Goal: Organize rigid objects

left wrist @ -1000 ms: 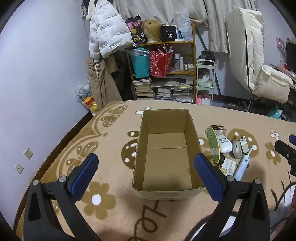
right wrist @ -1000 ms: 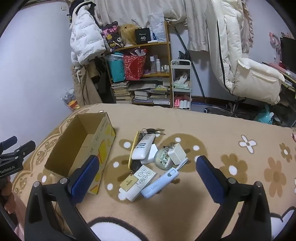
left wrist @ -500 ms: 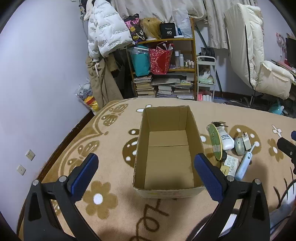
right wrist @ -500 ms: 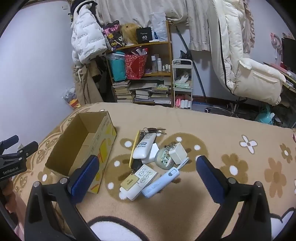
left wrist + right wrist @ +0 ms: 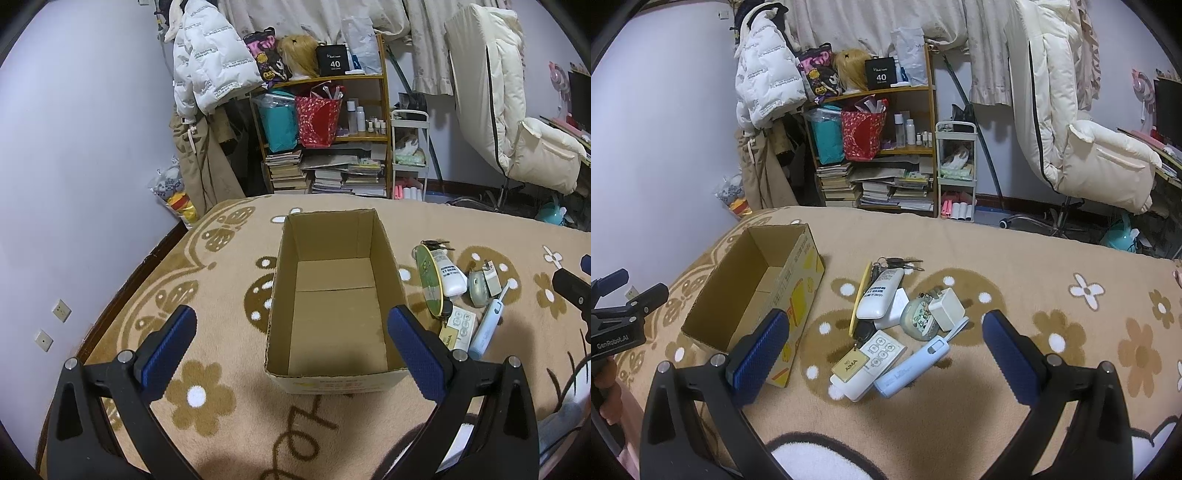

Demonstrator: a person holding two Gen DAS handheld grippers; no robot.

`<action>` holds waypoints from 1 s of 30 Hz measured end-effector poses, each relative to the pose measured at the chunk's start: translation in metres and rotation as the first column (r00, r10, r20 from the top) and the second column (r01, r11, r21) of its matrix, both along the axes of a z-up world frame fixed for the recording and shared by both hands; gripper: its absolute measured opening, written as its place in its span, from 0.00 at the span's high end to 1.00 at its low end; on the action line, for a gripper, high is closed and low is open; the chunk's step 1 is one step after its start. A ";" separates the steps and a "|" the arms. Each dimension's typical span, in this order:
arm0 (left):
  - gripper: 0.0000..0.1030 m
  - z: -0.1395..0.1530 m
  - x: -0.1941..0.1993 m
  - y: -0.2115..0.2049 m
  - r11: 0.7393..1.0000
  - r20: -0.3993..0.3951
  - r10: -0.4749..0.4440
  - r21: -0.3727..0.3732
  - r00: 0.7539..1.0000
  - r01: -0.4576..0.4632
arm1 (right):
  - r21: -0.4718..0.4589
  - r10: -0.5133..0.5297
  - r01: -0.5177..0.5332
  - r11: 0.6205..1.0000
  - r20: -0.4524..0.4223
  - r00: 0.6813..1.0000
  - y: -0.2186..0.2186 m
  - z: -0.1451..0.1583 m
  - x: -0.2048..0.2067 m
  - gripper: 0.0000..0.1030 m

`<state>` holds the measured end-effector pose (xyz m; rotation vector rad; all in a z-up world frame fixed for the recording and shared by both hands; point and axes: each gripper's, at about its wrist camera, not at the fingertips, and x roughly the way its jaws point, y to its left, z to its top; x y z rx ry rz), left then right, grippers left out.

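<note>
An empty cardboard box (image 5: 391, 258) (image 5: 798, 288) stands open on the brown flowered blanket. To its right lies a pile of small items: a white tube (image 5: 881, 297), a white charger plug (image 5: 947, 308), a round green case (image 5: 918, 323), a white remote (image 5: 873, 356) with a tan tag (image 5: 849, 365), a light blue device (image 5: 912, 369), keys (image 5: 899, 263) and a green-yellow flat piece (image 5: 430, 280). My left gripper (image 5: 291, 349) is open, hovering in front of the box. My right gripper (image 5: 882, 354) is open above the pile's near side, holding nothing.
The blanket (image 5: 1015, 266) covers a bed that ends at the far edge. Beyond it stand a shelf (image 5: 328, 147) of books and bags, a small white cart (image 5: 955, 170), hanging coats and a padded chair (image 5: 1089, 147). A wall runs along the left.
Both views have shifted slightly: the left gripper drew back a little from the box, and the right gripper edged a bit towards the pile. Nothing was grasped.
</note>
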<state>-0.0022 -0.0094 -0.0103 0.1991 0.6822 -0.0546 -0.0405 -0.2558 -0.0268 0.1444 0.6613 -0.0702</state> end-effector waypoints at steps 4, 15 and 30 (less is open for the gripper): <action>0.01 0.001 0.000 -0.001 1.000 0.002 0.000 -0.002 1.000 0.000 | -0.001 0.000 0.000 1.000 -0.003 1.000 0.001 -0.001 0.000 0.00; 0.01 0.001 0.000 -0.001 1.000 0.000 -0.008 0.003 1.000 0.008 | -0.006 -0.008 0.008 1.000 -0.004 1.000 0.001 -0.003 0.001 0.00; 0.01 0.000 -0.001 -0.001 1.000 0.000 -0.008 0.006 1.000 0.008 | 0.001 -0.001 0.001 1.000 0.004 1.000 -0.002 -0.005 0.001 0.00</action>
